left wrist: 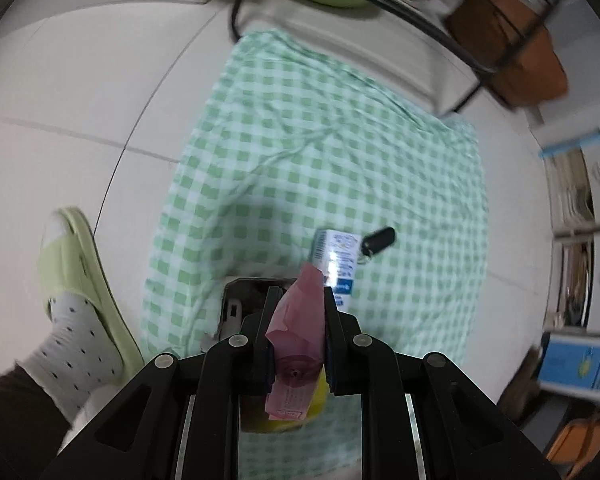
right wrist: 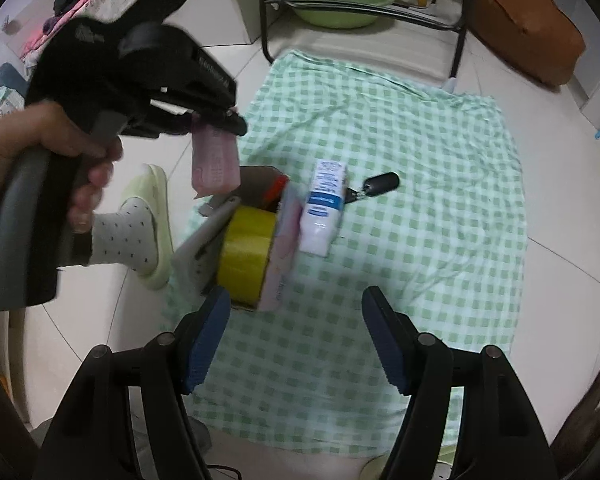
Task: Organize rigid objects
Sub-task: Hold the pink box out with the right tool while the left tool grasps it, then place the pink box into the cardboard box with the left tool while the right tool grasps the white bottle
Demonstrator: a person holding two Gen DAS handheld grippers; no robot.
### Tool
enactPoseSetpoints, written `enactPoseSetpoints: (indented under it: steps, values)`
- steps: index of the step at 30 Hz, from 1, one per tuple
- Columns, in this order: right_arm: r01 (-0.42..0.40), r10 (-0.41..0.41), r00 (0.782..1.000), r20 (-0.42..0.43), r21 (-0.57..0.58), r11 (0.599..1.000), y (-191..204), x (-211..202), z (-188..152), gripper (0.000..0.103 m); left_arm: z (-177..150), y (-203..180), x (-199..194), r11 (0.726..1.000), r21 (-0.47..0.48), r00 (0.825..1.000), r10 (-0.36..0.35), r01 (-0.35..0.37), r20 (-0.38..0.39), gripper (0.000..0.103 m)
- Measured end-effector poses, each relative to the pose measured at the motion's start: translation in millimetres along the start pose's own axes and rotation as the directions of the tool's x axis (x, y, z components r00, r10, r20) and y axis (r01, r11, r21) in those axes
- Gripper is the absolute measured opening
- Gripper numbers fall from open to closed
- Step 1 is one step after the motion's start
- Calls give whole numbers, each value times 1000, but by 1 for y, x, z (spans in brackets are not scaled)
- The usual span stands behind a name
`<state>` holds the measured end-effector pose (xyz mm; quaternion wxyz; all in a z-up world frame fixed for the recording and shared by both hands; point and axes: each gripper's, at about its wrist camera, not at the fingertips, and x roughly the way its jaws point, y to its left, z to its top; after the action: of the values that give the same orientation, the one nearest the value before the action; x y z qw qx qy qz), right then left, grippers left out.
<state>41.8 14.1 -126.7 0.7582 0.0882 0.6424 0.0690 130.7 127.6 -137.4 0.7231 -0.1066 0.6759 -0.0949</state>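
Landmark: the cardboard box (right wrist: pixel 260 240) at the near-left edge of the green checked cloth (right wrist: pixel 420 200).

My left gripper (left wrist: pixel 298 312): fingers pinched onto a pink packet (left wrist: pixel 300 320), gripping its upper part. In the right wrist view the packet (right wrist: pixel 215 162) hangs free above the box's far-left corner, clear of the rim. My hand (right wrist: pixel 40 152) wraps the handle, out over bare tile left of the box.

My right gripper (right wrist: pixel 296 340): fingers spread wide, nothing between them, low over the cloth just this side of the box. The left blue pad (right wrist: pixel 206 340) is close to the box's near corner; whether it touches I cannot tell, the view is distorted there.

Box: open, a yellow tape roll (right wrist: pixel 246 256) fills its near end, something red shows deeper in, blurred. A grey flap leans out on its left side.

Right of the box: a white tube (right wrist: pixel 324 208) lies touching or just against the box's right wall. Beyond the tube, a black key fob (right wrist: pixel 382 184) sits near its far end.

Open room: cloth right of the tube is bare to its right edge. Left of the box, my slippered foot (right wrist: pixel 140 224) stands on tile, close to the cloth edge. Far beyond the box, a metal rack (right wrist: pixel 360 4) with a green basin (right wrist: pixel 332 0) stands at the cloth's far edge.
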Motion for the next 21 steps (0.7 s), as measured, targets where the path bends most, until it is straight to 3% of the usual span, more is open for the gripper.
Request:
enactPoseSetpoints:
  steps: [4, 8, 11, 14, 16, 18, 21]
  values:
    - [-12, 12, 1000, -6, 36, 999, -9, 2, -2, 70, -4, 6, 6, 993, -117, 1000, -8, 10, 16, 18]
    - [-10, 11, 1000, -19, 39, 999, -10, 7, -3, 70, -10, 16, 9, 962, -269, 997, -66, 53, -39, 20]
    - [-8, 9, 1000, -26, 26, 1000, -8, 10, -4, 70, -14, 20, 14, 943, -326, 992, -93, 61, -81, 43]
    - [5, -4, 999, -40, 13, 1000, -5, 13, -6, 74, -12, 16, 12, 961, -276, 995, -44, 18, -88, 61]
    - [17, -17, 998, -57, 7, 1000, -5, 18, -7, 84, -10, 9, 5, 974, -225, 995, -33, 11, -97, 84]
    - [38, -38, 996, -76, -1, 999, -7, 26, -9, 88, -11, 0, -6, 988, -157, 994, -2, -15, -110, 85]
    - [58, -55, 991, -121, 18, 998, -16, 45, -10, 88, -15, -19, -28, 997, 37, 988, 67, -63, -139, 85]
